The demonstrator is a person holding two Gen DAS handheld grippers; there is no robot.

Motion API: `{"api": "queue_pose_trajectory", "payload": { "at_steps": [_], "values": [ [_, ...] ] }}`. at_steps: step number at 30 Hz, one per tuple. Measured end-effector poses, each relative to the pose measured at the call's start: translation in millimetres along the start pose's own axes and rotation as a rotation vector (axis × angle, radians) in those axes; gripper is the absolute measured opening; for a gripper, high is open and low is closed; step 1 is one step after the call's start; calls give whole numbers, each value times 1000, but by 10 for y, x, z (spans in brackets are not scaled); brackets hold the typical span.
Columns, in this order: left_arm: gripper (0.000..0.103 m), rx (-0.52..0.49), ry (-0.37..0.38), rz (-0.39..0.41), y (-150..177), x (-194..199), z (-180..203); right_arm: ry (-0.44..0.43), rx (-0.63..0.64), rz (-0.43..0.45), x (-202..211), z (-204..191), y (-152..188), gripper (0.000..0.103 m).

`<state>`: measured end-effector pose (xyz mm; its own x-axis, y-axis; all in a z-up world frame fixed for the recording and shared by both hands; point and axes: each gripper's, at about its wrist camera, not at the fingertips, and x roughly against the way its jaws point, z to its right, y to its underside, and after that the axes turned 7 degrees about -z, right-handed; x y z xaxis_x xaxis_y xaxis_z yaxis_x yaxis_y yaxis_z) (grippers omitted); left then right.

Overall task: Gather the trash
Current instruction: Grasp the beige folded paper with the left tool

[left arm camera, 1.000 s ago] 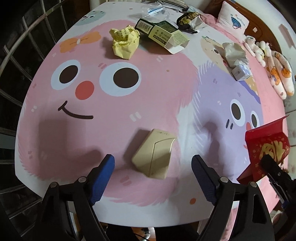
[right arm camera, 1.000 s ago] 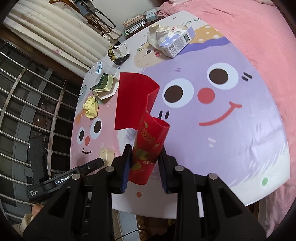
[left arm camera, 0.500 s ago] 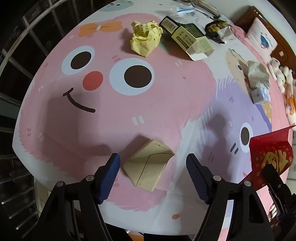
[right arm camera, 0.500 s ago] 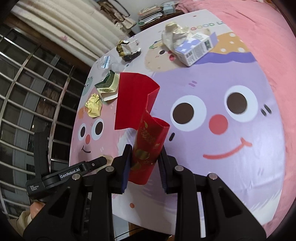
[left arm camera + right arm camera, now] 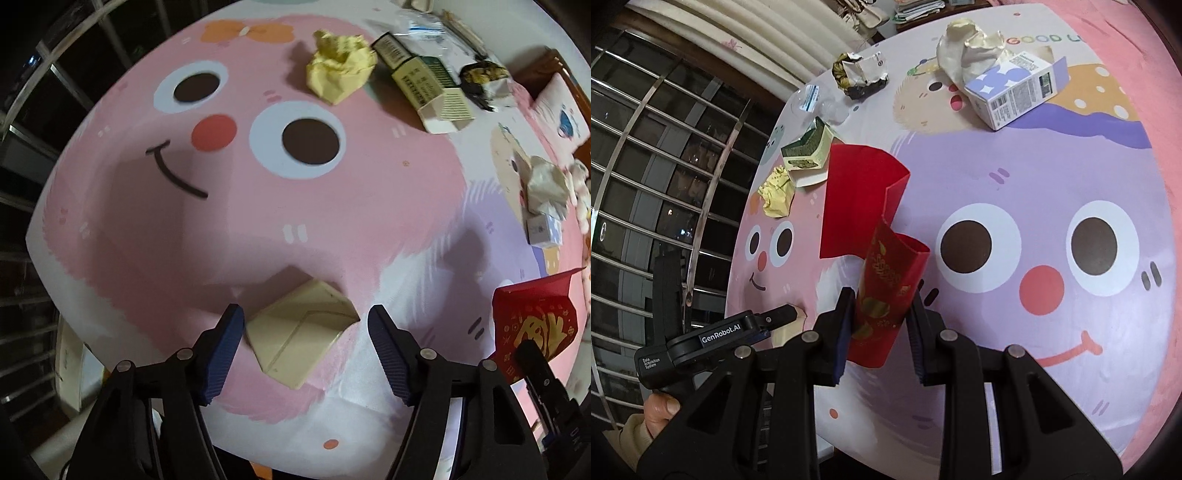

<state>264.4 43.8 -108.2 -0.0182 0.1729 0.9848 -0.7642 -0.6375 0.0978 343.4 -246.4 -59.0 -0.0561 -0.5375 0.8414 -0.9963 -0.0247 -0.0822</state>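
Observation:
A flat beige envelope [image 5: 303, 332] lies on the cartoon-print tablecloth [image 5: 332, 206] near the front edge. My left gripper [image 5: 304, 332] points straight down over it. Its jaws are closing, one blue pad on each side of the envelope, with slim gaps still showing. My right gripper [image 5: 881, 314] is shut on a red envelope with gold print [image 5: 886, 280], held upright with its flap open. The same red envelope [image 5: 535, 325] shows at the right edge of the left wrist view.
Further back lie a crumpled yellow paper [image 5: 338, 72], a green-and-cream carton [image 5: 428, 92], a dark foil wrapper [image 5: 860, 75], crumpled pale paper [image 5: 967, 61] and a blue-white box [image 5: 1015, 92]. A metal window grille [image 5: 683, 166] runs along the left; pink bedding [image 5: 1145, 55] lies at the right.
The left gripper's jaws have narrowed around the beige envelope and the gripper has rolled, so the envelope now sits cornerwise between the pads. The right gripper has shifted across the table, still holding the red envelope.

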Motion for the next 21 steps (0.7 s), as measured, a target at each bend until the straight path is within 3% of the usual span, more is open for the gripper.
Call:
{"api": "queue_pose_trajectory", "payload": {
  "at_steps": [12, 21],
  "values": [
    [65, -8, -27, 17, 74, -88, -4, -14, 32, -45, -140, 36, -114, 25],
    [64, -132, -27, 55, 140, -51, 26, -17, 27, -52, -180, -5, -50, 25]
  ]
}}
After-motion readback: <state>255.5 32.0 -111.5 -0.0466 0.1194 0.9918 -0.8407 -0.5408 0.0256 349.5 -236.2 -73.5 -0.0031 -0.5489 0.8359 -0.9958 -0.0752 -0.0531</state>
